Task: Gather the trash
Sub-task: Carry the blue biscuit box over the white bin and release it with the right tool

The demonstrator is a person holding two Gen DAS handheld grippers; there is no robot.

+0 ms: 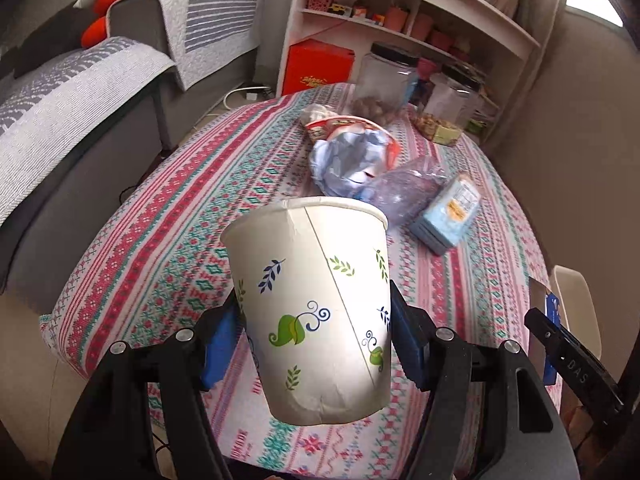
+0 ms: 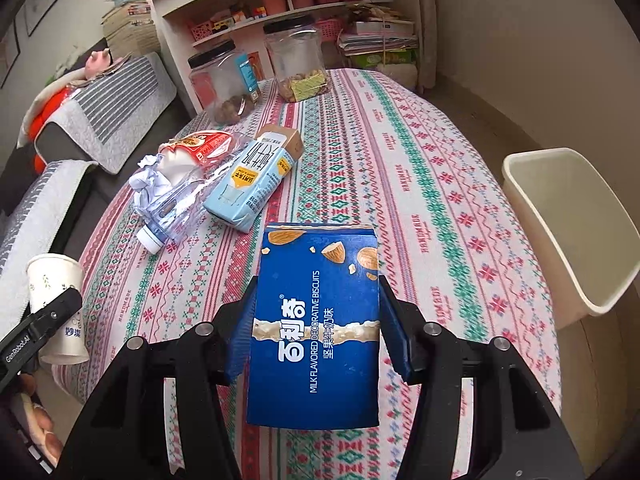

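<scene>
**Both hands full, bin off to the right: here's what could go sideways**

So the left gripper [image 1: 316,344] is clamped on a paper cup [image 1: 316,300], blue pads pressing its sides, cup lifted above the table [image 1: 168,248] and tilted a bit. The right gripper [image 2: 316,332] is squeezed onto a blue biscuit box [image 2: 316,328], also held up off the tablecloth. The cream trash bin [image 2: 568,224] sits just beside the table's right edge, open and (as far as I can see) with nothing in it.

More trash is waiting mid-table: a crushed plastic bottle [image 2: 172,212], a milk carton [image 2: 252,180], some crumpled paper [image 2: 148,184] and a red snack wrapper [image 2: 200,148], all bunched together and touching.

My worries from here:

- The cup is thin paper. Squeeze harder and it buckles; ease off and it slips out, since the pads only catch its lower half.
- The left hand has to cross toward the bin where the right one already is, so the two could bump.
- Letting go too early drops things on the table's edge instead of in the bin.
- The two jars [image 2: 296,60] at the back hold snacks, so I'd guess they aren't trash.
</scene>
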